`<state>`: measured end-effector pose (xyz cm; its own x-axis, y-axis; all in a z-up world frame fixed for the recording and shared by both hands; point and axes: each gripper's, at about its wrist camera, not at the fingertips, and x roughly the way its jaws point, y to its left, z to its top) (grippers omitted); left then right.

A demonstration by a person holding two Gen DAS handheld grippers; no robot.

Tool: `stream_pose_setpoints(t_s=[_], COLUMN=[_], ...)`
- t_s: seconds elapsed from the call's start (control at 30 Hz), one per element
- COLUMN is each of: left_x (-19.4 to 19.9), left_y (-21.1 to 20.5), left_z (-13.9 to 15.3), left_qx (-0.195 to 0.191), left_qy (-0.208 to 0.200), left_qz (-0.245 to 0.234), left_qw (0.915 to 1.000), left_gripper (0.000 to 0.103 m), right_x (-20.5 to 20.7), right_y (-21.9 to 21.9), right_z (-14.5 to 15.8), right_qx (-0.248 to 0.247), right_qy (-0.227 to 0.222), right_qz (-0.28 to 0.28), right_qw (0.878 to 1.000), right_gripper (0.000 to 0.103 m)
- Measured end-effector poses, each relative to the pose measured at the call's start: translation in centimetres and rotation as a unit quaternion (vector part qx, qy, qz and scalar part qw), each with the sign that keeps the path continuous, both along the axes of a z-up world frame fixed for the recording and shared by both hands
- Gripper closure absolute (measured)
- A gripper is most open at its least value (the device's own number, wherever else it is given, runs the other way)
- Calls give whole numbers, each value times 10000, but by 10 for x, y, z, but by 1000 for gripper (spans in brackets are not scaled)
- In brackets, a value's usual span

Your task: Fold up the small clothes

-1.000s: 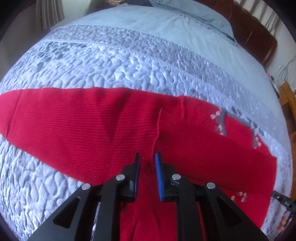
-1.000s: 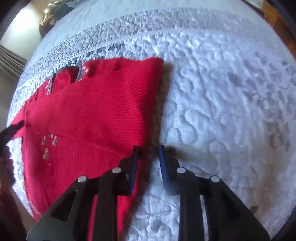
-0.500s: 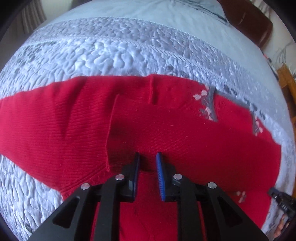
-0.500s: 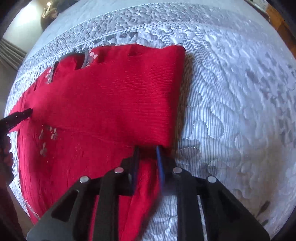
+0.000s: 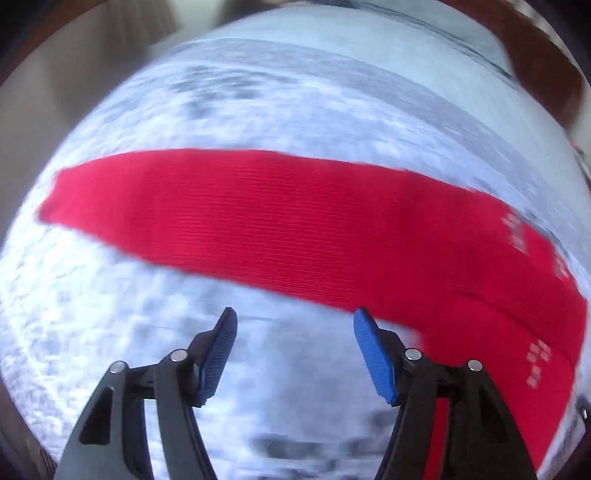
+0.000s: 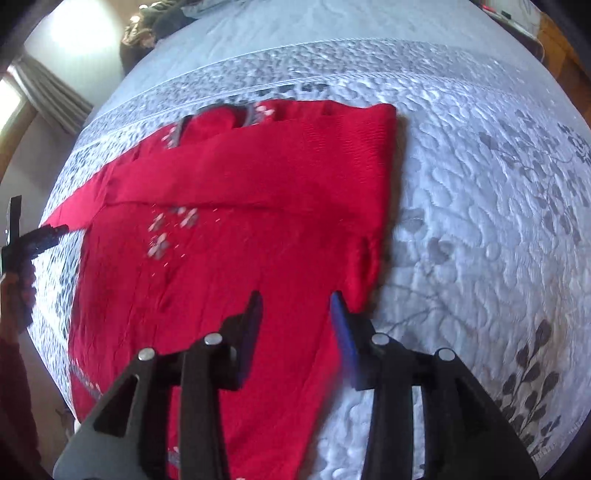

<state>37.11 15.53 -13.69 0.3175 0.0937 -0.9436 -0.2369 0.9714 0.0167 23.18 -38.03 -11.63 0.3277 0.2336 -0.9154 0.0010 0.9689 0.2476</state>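
Observation:
A red knit sweater [image 6: 240, 221] with small pale flower marks lies on a grey quilted bedspread [image 6: 480, 184]. Its right side is folded inward, giving a straight right edge. One long red sleeve [image 5: 258, 218] stretches out flat to the left in the left wrist view. My left gripper [image 5: 293, 319] is open and empty, over bare quilt just short of the sleeve. My right gripper [image 6: 295, 302] is open and empty, above the sweater's lower right part. The left gripper also shows in the right wrist view [image 6: 44, 236] at the sleeve's end.
The bedspread [image 5: 258, 110] fills both views. A dark wooden headboard [image 5: 535, 55] stands at the far right. Curtains [image 6: 48, 96] and a dark heap [image 6: 155, 22] are beyond the far edge of the bed. The left wrist view is blurred.
Both grippers have opened and let go of the sweater. The left one has pulled back and swung left off the sweater body to the outstretched sleeve. The right side now lies folded.

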Motion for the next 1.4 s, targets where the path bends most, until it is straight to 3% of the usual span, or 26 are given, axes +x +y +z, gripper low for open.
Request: stream_pose_setpoints(t_s=[0.1, 0.2, 0.3, 0.5, 0.67, 0.73, 0.8, 0.87, 0.93, 1.03, 1.2, 1.4], left_x=[-4, 0, 9, 24, 34, 40, 41, 41, 40, 33, 33, 46], left_y=[89, 146, 200, 245, 263, 265, 268, 270, 266, 248, 180, 64], left_z=[9, 11, 7, -3, -11, -15, -11, -8, -2, 20, 64, 99], left_qx=[23, -41, -416, -1013, -1062, -914, -718, -756, -699, -735, -895, -1232], left_qy=[-64, -42, -71, -291, -346, -325, -406, -509, -628, -1171, -1866, -2093], left_qz=[890, 1347, 1777, 2191, 2336, 2445, 2615, 2603, 2663, 2449, 1421, 180], left_qw=[9960, 9909, 9832, 9700, 9659, 9648, 9617, 9612, 9593, 9596, 9680, 9699], left_gripper=[37, 38, 39, 39, 43, 52, 83, 95, 95, 96, 96, 96], right_x=[-5, -4, 4, 8, 7, 6, 5, 3, 0, -4, -13, -26], right_y=[25, 44, 65, 100, 110, 111, 113, 115, 116, 112, 98, 82], right_z=[6, 9, 7, 2, -5, -6, -6, -7, -9, -10, -11, -7], right_qx=[-442, -631, -565, -603, -616, -593, -630, -680, -638, -593, -518, -358], right_qy=[-197, -240, -200, -146, -70, -86, -129, -152, -151, -141, -133, -166], right_qz=[283, 542, 743, 1030, 1039, 1037, 1068, 1105, 1145, 1115, 978, 795], right_qw=[9984, 9962, 9954, 9927, 9927, 9928, 9922, 9914, 9913, 9919, 9938, 9961], right_gripper=[64, 63, 63, 60, 60, 60, 60, 60, 60, 60, 59, 56])
